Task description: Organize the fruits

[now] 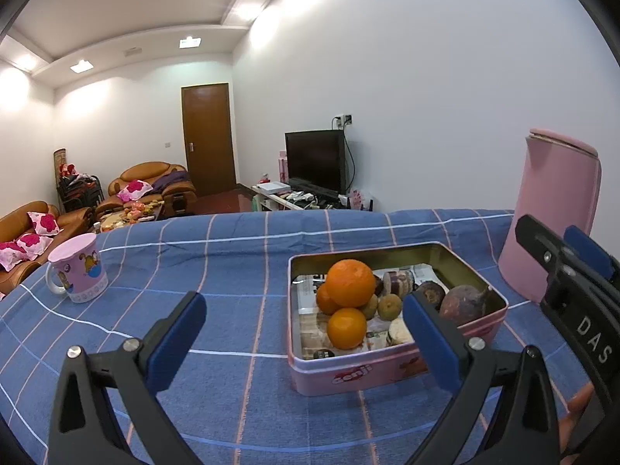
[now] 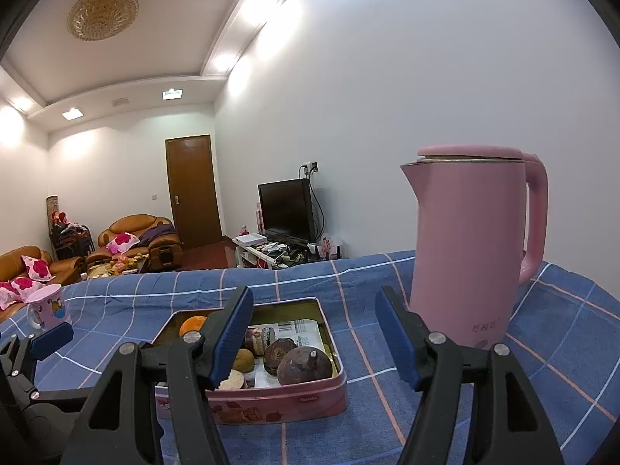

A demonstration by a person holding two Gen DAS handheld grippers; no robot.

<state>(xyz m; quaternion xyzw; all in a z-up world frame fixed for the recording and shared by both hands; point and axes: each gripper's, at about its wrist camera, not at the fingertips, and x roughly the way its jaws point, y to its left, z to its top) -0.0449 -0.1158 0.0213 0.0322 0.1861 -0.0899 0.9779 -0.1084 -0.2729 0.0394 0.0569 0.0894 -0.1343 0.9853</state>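
Observation:
A pink tin box [image 1: 348, 376] sits on the blue checked tablecloth [image 1: 217, 271]. It holds three oranges [image 1: 350, 283], small brown-green fruits [image 1: 389, 307], a dark purple fruit [image 1: 463, 304] and biscuits. My left gripper [image 1: 306, 333] is open and empty, just in front of the tin's near left corner. In the right wrist view the tin [image 2: 271, 403] lies below my right gripper [image 2: 314, 333], which is open and empty; the purple fruit [image 2: 306, 366] lies between its fingers.
A tall pink kettle [image 2: 469, 248] stands right of the tin, close to my right finger [image 2: 395, 333]. A pink cartoon mug [image 1: 77, 271] stands at the table's far left. The right gripper's body [image 1: 573, 283] shows at the right edge. Sofas and a TV are behind.

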